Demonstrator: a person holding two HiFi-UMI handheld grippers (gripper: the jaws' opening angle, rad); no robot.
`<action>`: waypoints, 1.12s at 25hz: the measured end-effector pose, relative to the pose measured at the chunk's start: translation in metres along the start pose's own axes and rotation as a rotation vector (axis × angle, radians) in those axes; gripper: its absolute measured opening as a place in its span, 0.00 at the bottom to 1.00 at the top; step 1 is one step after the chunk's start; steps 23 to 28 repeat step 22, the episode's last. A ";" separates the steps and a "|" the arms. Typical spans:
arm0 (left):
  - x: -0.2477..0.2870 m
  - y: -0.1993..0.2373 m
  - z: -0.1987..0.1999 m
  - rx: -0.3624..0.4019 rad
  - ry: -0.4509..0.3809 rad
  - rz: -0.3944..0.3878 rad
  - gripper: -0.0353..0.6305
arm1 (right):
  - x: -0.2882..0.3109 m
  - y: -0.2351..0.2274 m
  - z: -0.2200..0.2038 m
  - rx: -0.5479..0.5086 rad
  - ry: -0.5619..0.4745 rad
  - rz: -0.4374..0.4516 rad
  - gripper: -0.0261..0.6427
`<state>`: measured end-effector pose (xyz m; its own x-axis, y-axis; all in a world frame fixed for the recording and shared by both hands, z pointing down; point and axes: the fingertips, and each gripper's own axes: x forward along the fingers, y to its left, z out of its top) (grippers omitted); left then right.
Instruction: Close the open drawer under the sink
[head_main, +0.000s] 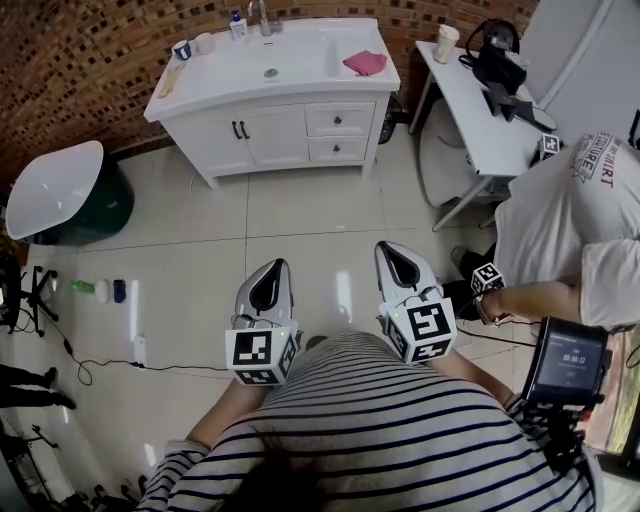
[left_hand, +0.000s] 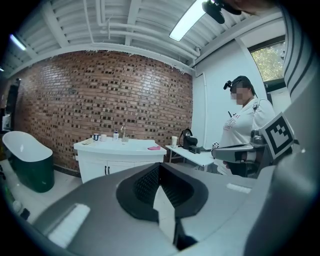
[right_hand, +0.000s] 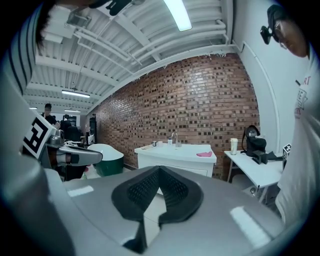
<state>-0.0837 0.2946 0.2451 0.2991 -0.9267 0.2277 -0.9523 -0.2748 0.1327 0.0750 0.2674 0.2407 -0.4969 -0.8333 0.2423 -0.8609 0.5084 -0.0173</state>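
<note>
Vanity with sink stands straight ahead, well apart from both tools across bare floor. Its two drawers sit on the right half, long axis left-right, fronts facing the person. Right tool is on that side, so nearer than left tool. Both tools have jaws together, holding nothing. Both drawers look flush with the front; none visibly pulled out.

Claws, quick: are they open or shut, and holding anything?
Left claw: shut, tips touching, holding nothing.
Right claw: shut, tips touching, holding nothing.
</note>
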 end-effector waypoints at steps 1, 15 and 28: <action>0.000 0.000 0.000 0.001 0.000 0.001 0.08 | 0.000 0.000 0.000 -0.002 -0.001 0.002 0.04; -0.001 0.004 0.002 -0.003 0.010 -0.009 0.08 | 0.004 0.005 0.002 -0.009 0.013 -0.004 0.04; -0.001 0.013 0.003 -0.006 -0.003 0.010 0.08 | 0.020 0.014 0.002 -0.012 0.014 0.026 0.04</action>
